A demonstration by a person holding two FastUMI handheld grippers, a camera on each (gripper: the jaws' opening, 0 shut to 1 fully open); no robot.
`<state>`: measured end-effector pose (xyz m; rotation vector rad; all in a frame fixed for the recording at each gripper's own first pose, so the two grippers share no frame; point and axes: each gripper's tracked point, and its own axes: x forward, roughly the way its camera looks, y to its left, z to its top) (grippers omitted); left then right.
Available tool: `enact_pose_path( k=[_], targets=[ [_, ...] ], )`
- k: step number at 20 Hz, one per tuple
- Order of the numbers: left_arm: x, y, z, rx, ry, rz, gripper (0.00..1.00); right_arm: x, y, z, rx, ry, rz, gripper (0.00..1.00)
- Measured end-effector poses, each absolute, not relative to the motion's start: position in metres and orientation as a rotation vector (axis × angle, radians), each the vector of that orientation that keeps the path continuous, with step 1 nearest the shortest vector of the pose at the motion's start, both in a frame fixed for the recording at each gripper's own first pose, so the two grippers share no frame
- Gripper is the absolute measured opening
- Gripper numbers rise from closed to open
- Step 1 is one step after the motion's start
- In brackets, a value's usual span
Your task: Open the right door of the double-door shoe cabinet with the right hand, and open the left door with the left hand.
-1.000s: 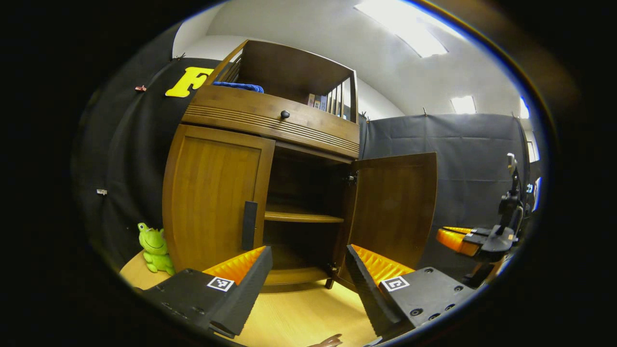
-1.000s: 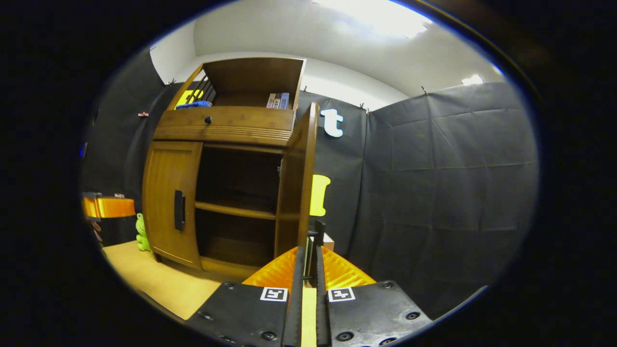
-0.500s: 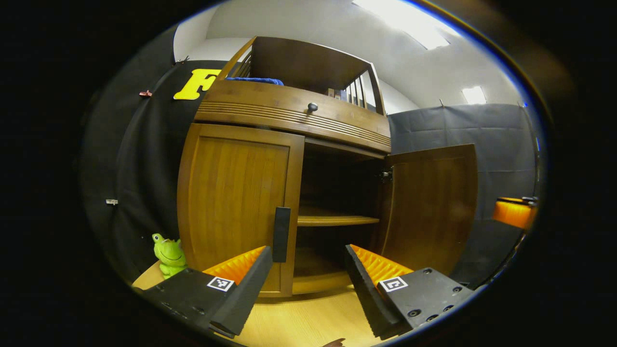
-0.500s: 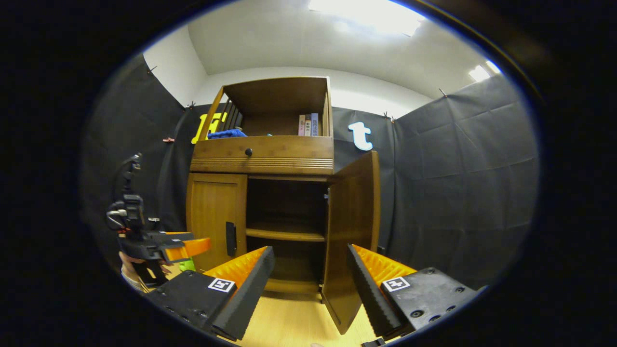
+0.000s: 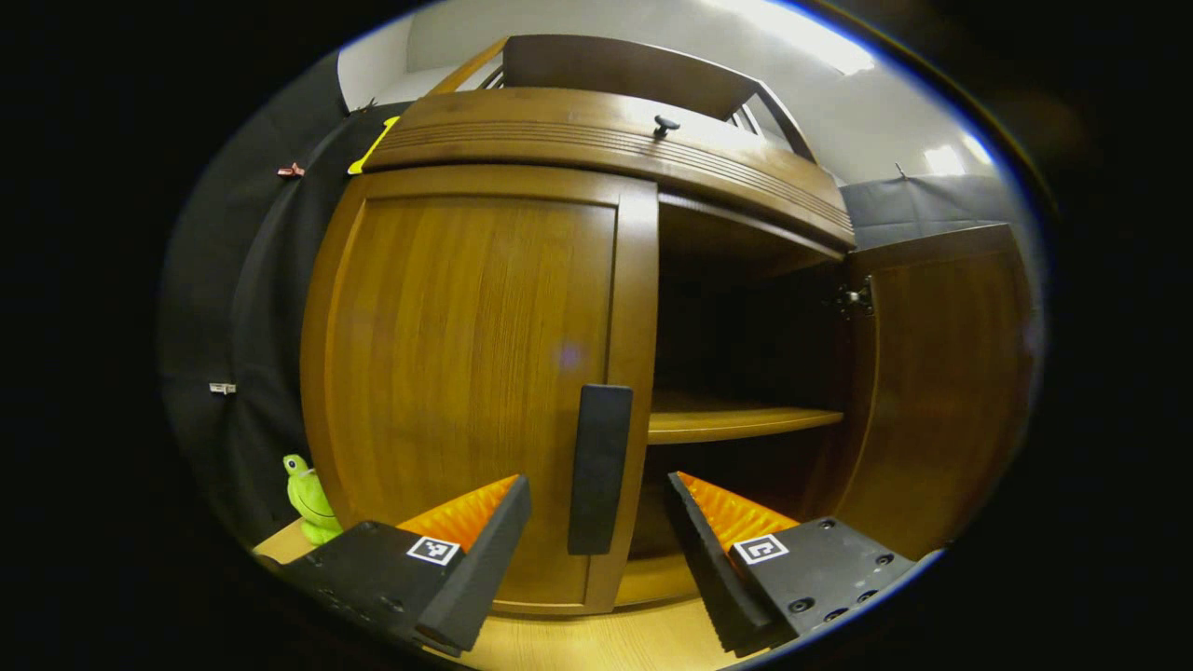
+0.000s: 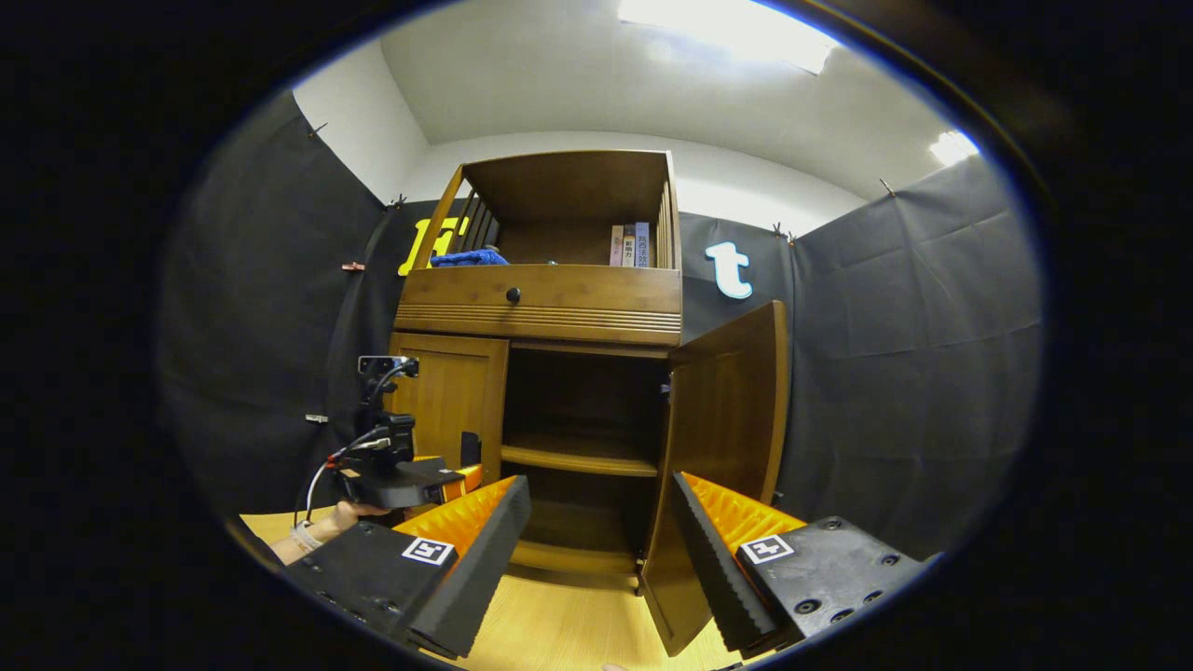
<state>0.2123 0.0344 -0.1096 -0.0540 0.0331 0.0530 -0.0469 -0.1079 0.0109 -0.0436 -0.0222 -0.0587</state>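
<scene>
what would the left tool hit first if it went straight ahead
Most likely the dark handle on the closed left door; it stands between the open left tool fingers, though depth is unclear.

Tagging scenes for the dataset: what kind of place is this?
Probably a staged recording booth indoors, not a home: black cloth walls hang around a lone wooden shoe cabinet on a light wood floor, with ceiling light panels overhead.

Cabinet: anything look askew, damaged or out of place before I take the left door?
Nothing stands out. The right door hangs open on its hinge, the left door sits shut and square, and its handle looks intact.
</scene>
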Motion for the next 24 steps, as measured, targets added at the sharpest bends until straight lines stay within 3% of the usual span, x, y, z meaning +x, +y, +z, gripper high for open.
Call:
enact_pose_path(
  k=[4, 7, 10, 12, 16, 24],
  targets=[
    [0.229, 0.035, -0.109, -0.031, 0.011, 0.067, 0.80, -0.028, -0.111, -0.009, -0.018, 0.020, -0.028, 0.96],
    [0.233, 0.036, -0.112, 0.006, 0.017, 0.076, 0.64, -0.015, -0.116, -0.019, -0.015, 0.041, -0.017, 0.95],
    [0.247, 0.037, -0.116, 0.013, 0.016, 0.089, 0.65, -0.005, -0.122, -0.026, -0.016, 0.056, -0.019, 0.96],
    [0.247, 0.037, -0.118, 0.004, 0.020, 0.091, 0.61, -0.002, -0.125, -0.029, -0.009, 0.063, -0.023, 0.96],
    [0.249, 0.033, -0.118, 0.033, 0.009, 0.079, 0.38, -0.002, -0.123, -0.033, 0.003, 0.067, -0.023, 0.96],
    [0.225, 0.031, -0.117, -0.002, 0.051, 0.022, 0.29, -0.001, -0.116, -0.031, 0.008, 0.054, -0.008, 0.96]
  ],
)
